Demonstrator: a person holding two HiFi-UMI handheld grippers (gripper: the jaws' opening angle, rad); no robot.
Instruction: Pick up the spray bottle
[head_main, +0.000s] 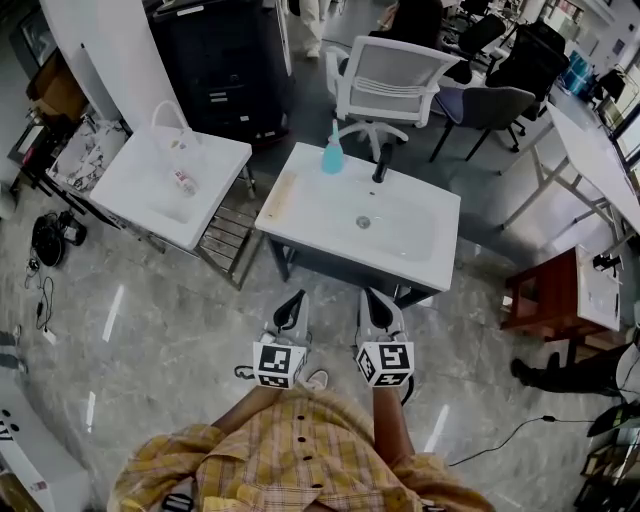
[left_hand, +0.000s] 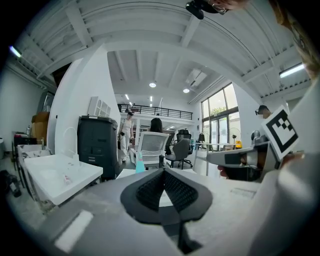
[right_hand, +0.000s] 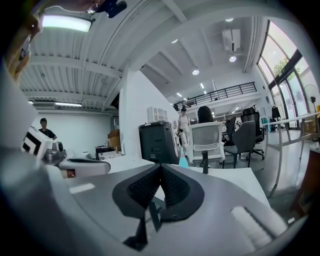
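A teal spray bottle (head_main: 332, 155) stands on the back rim of a white sink basin (head_main: 300, 200), left of a black faucet (head_main: 381, 165). My left gripper (head_main: 293, 303) and right gripper (head_main: 375, 300) hover side by side over the floor, short of the basin's front edge and well apart from the bottle. Both are shut with nothing between the pads. In the left gripper view the bottle (left_hand: 140, 164) shows small, just left of the closed jaw tips (left_hand: 164, 172). In the right gripper view the bottle (right_hand: 183, 161) sits right of the tips (right_hand: 160, 167), beside the faucet (right_hand: 205, 165).
A second white sink (head_main: 170, 180) stands to the left, with a metal rack between the two. Behind the basin are a white office chair (head_main: 390, 75), a grey chair (head_main: 490, 105) and a black cabinet (head_main: 225, 60). A reddish stool (head_main: 560, 295) and a person's shoes (head_main: 545, 372) are on the right.
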